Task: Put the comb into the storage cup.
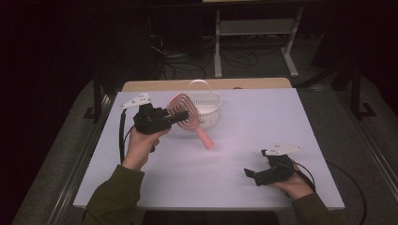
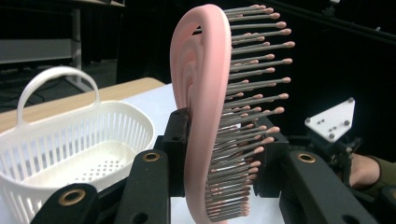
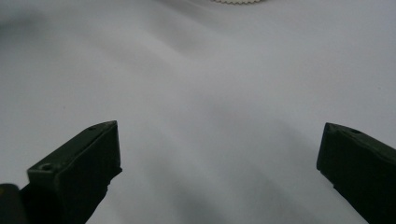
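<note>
A pink hairbrush [image 1: 187,117] with grey bristles is held above the table, its handle slanting down to the right toward the tabletop. My left gripper [image 1: 180,116] is shut on the brush's head [image 2: 205,112], one jaw on its pink back and the other against the bristles. Just behind the brush stands a white slotted basket [image 1: 206,107] with a loop handle [image 2: 56,79], and its inside looks empty. My right gripper [image 1: 250,174] rests low near the table's front right, open, with bare tabletop between its jaws [image 3: 219,154].
The white table [image 1: 244,126] has a wooden strip along its far edge [image 1: 206,84]. Beyond it, on the dark floor, stand a metal frame [image 1: 256,33] and loose cables. The right gripper [image 2: 334,135] is visible past the brush in the left gripper view.
</note>
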Tool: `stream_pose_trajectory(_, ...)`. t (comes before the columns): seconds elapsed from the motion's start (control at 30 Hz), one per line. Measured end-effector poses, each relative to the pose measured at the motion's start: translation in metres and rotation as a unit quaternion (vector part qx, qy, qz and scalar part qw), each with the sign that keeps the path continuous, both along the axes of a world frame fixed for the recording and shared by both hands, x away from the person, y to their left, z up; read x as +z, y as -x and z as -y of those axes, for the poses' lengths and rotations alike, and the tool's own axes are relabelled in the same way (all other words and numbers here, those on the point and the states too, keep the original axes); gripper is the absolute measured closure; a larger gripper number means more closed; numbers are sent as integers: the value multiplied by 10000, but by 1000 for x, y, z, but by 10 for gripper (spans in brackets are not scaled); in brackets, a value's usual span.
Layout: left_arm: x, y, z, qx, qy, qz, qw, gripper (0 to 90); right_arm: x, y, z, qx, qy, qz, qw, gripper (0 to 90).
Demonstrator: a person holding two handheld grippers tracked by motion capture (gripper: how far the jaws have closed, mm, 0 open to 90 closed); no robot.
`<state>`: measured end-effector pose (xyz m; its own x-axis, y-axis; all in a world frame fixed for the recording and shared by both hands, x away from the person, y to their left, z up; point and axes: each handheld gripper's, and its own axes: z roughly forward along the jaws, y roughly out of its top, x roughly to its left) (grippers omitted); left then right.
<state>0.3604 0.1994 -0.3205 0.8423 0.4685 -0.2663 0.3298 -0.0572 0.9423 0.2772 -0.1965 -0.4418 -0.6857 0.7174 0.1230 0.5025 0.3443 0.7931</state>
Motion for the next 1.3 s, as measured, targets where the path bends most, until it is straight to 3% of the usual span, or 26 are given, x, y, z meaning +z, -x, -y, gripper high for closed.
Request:
stream_pose_trajectory(0.37, 16, -13, 4, 13, 248, 102, 9996, 643, 0, 0, -1, 76, 15, 1, 10000, 0)
stream_pose_trajectory(0.63, 27, -17, 6, -10, 315, 207, 9993, 643, 1, -1, -4, 118, 7, 31, 9999, 0)
stream_pose_trajectory(0.93, 35, -28, 6, 72, 368, 308, 9988, 643, 0, -1, -4, 118, 7, 21, 9999, 0)
stream_pose_trajectory(1.3, 39, -45, 5, 185, 494, 296, 9982, 643, 1, -2, -2, 77, -24, 19, 10000, 0)
